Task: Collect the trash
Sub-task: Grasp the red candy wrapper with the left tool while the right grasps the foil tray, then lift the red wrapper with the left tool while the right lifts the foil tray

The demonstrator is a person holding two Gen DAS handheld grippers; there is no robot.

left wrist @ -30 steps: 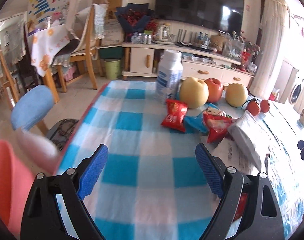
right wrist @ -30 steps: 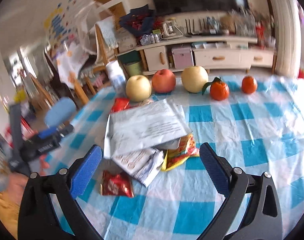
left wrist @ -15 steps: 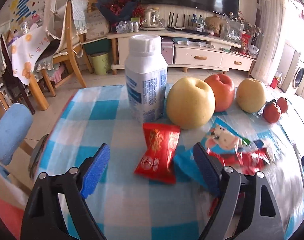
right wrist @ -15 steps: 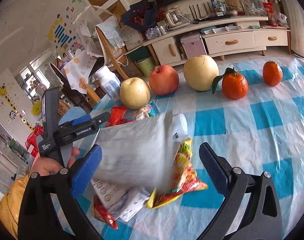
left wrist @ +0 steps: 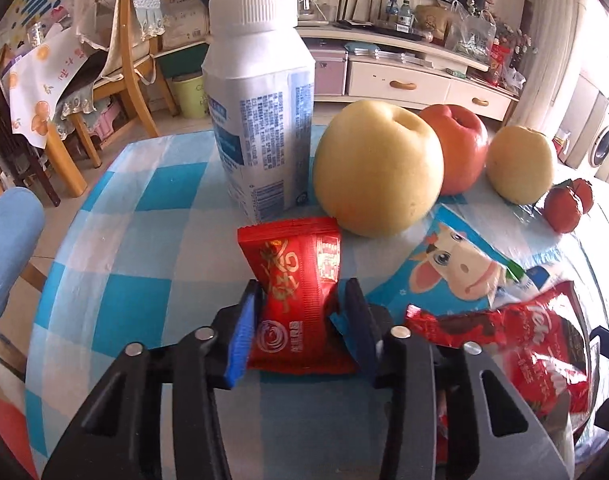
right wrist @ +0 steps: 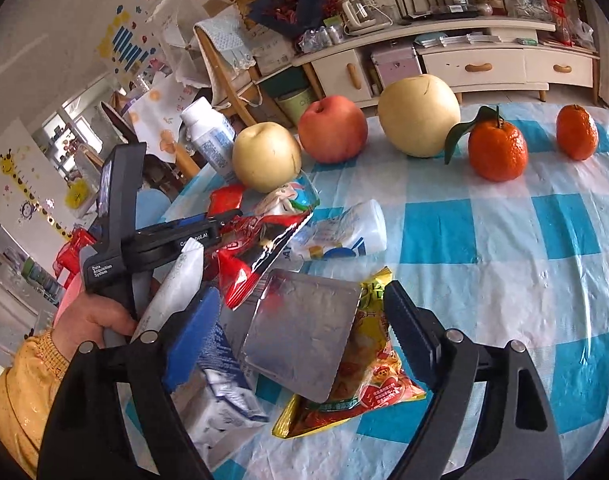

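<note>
My left gripper (left wrist: 302,300) is shut on a red snack packet (left wrist: 300,292) lying on the blue-checked tablecloth (left wrist: 144,264), in front of a white bottle (left wrist: 260,100). A blue cow-print wrapper (left wrist: 452,264) and a red foil wrapper (left wrist: 532,336) lie to its right. My right gripper (right wrist: 300,320) is open around a silver foil wrapper (right wrist: 300,340) that lies over a yellow-red snack bag (right wrist: 364,380). A crumpled white plastic bottle (right wrist: 344,232) and a white paper packet (right wrist: 220,400) lie nearby. The left gripper shows in the right wrist view (right wrist: 228,216).
Two yellow pears (left wrist: 378,168) (left wrist: 520,164) and a red apple (left wrist: 460,148) stand in a row behind the trash. Two oranges (right wrist: 498,150) (right wrist: 576,132) sit at the far right. A blue chair (left wrist: 8,248) stands off the table's left edge.
My left gripper has moved forward to the red packet and closed on it. My right gripper has moved down over the silver wrapper and narrowed a little.
</note>
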